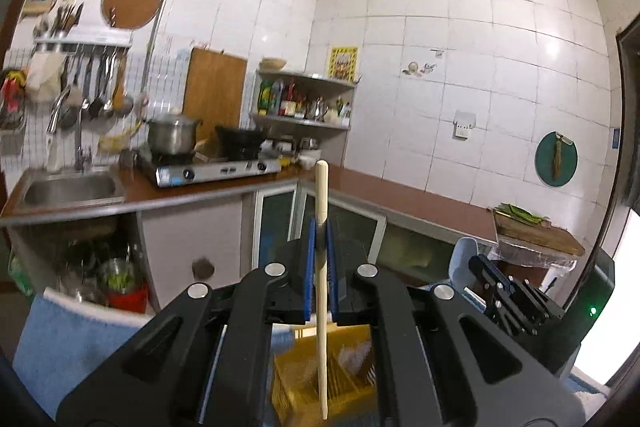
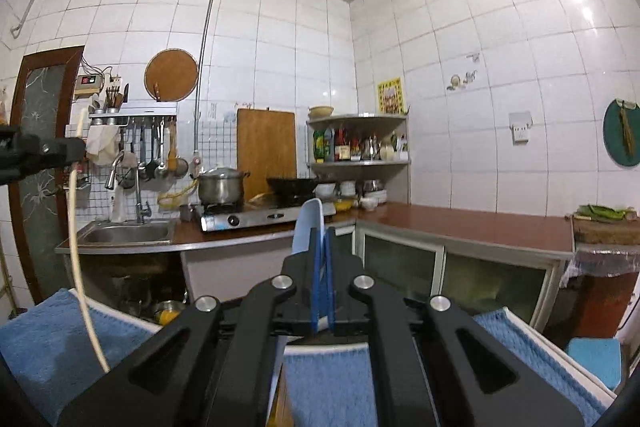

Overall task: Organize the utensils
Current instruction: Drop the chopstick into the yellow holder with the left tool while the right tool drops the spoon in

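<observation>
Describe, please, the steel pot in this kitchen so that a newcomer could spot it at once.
Find the brown counter under the white tiled wall, then the steel sink at its left end. Right of the sink stands a tabletop gas stove; the steel pot sits on its left burner. Unlike the black wok beside it, it is shiny, straight-sided and lidded.

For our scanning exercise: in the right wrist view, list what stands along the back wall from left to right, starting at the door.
Door → hanging ladles → pot → cutting board → bottle shelf → wall socket → green disc.
</observation>
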{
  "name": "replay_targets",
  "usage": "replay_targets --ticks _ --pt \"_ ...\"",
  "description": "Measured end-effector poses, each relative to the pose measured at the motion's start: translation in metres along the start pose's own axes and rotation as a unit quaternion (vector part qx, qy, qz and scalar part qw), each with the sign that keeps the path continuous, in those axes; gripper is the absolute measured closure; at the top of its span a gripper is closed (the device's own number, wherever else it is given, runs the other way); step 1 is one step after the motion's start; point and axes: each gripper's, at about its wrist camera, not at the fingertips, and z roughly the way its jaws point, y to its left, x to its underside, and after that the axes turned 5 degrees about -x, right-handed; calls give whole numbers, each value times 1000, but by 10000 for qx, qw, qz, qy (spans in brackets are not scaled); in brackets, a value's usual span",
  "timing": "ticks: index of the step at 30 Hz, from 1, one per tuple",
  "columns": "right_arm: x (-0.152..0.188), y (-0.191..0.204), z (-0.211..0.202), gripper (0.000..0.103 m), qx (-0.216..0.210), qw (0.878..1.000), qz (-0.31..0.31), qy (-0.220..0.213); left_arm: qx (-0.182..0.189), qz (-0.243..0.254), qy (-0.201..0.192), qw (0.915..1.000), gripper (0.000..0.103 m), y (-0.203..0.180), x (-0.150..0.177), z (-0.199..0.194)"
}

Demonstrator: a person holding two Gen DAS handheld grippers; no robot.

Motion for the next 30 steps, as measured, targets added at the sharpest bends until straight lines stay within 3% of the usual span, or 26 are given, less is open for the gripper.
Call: replay_targets --ticks 4,15,22,27,29,30 --pt "5 4 23 100 90 9997 -183 -135 -90 219 -180 9996 99 -7 7 31" --pt "39 18 35 101 -27 9987 -503 -108 -242 330 359 9985 99 0 74 66" --pt "68 24 29 100 -193 9972 -671 251 -312 243 617 9973 99 12 92 65" --pt "81 25 25 100 -468 9952 -557 652 -327 -6 1025 9942 98 23 103 66" --pt "81 23 23 100 -632 9936 -376 858 -319 -164 1175 9924 94 29 103 62" --pt "80 23 21 99 -708 9922 -309 981 -324 -273 1238 9914 84 34 102 57"
